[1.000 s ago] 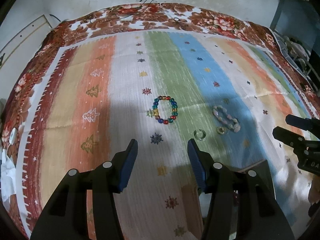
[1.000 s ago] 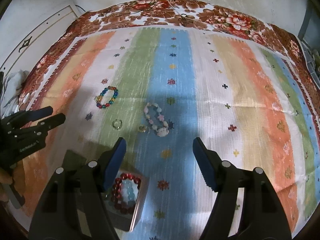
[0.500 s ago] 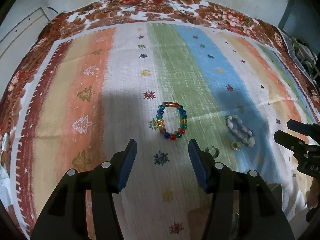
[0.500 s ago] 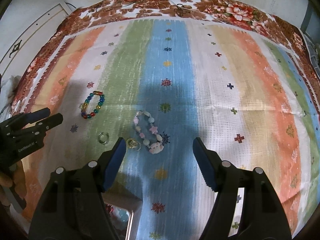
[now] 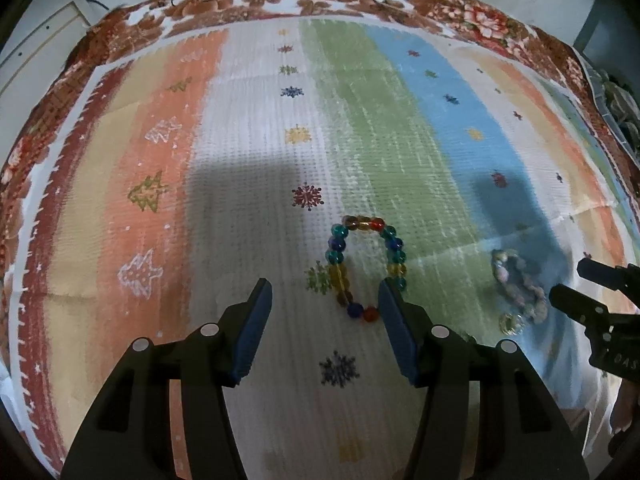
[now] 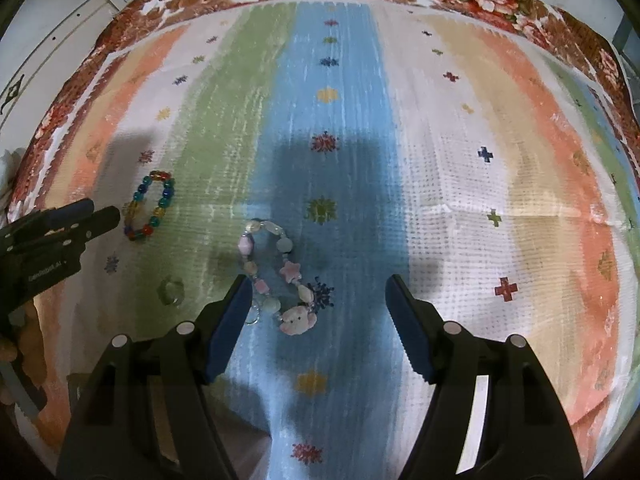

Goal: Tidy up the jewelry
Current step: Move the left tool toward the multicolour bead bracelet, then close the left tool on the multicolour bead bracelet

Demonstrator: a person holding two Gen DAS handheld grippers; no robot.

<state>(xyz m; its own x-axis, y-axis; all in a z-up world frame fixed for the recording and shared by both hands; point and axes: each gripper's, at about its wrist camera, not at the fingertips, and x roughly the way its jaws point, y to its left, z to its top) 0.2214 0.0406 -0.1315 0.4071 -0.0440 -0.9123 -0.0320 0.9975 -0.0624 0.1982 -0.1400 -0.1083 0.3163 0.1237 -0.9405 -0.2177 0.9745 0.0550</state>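
We find the left gripper [image 5: 325, 304] with its jaws spread wide and nothing between them, held low over the striped cloth [image 5: 248, 168]. The multicoloured bead bracelet [image 5: 366, 266] lies flat on the cloth at the boundary of a white and a green stripe; its near right portion is hidden behind the right-hand blue pad [image 5: 394, 328], and we cannot tell whether pad and beads touch. The right gripper [image 6: 318, 308] is likewise released, jaws apart and empty. The pastel charm bracelet [image 6: 276, 276], with a pink star bead and a pale animal-shaped charm, lies on the cloth where green meets blue, just beside the left-hand finger [image 6: 228, 320] and partly within the gap. A small wire ring [image 6: 254, 316] sits at that finger's tip, next to the bracelet. A second, greenish ring [image 6: 172, 290] lies apart to the left on the green stripe.

Writing: on the body of the left gripper, seen from the right wrist view, white lettering is present but too blurred to read. On the right gripper's body in the left wrist view, we read only the fragment "DAS"; the remainder is cut off at the frame edge
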